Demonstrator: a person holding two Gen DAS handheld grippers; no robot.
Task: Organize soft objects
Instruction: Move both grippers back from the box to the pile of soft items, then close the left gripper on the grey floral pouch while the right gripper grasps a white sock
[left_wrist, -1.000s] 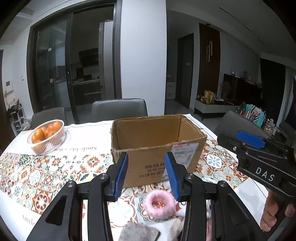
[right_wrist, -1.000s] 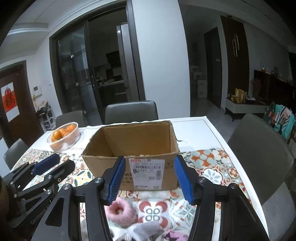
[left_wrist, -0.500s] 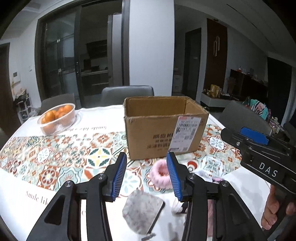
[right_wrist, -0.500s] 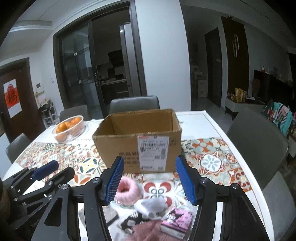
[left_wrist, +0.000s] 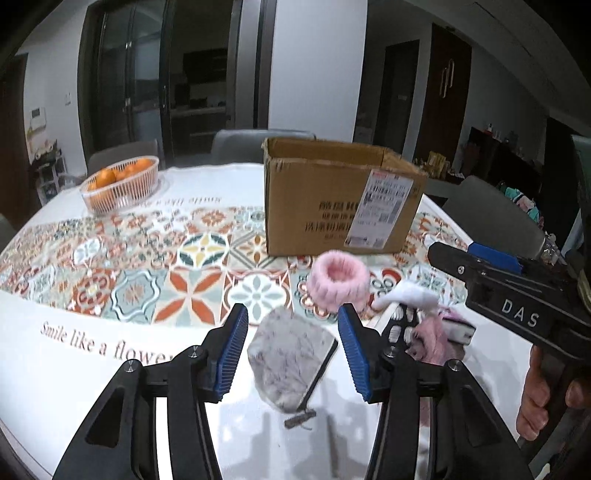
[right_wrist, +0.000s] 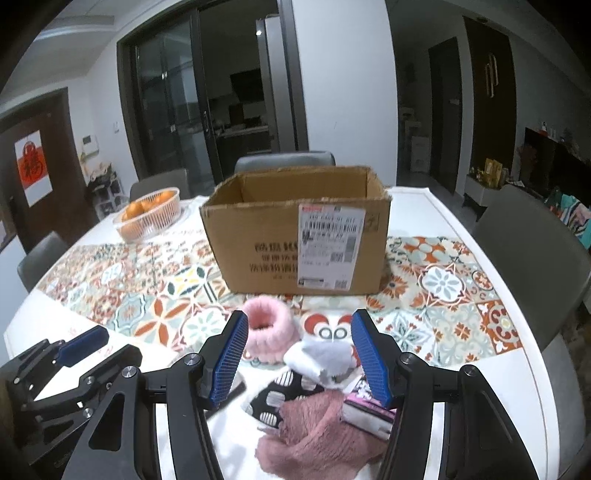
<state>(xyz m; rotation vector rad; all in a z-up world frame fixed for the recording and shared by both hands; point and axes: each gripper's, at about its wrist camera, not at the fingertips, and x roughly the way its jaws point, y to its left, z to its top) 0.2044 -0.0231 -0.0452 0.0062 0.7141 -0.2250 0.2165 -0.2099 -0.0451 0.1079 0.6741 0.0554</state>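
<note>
Left wrist view low and close over the near table edge, facing forward along its fingers toward the cardboard box (left_wrist: 341, 201), right wrist view just to its right, slightly higher, same heading, both sharing box, pink ring (right_wrist: 271, 326), fruit basket (left_wrist: 122, 184), patterned tablecloth (right_wrist: 443, 288)

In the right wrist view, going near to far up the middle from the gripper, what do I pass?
Dusty pink knit cloth → black-and-white patterned fabric → white sock → pink fluffy ring → cardboard box → grey chair.
</note>
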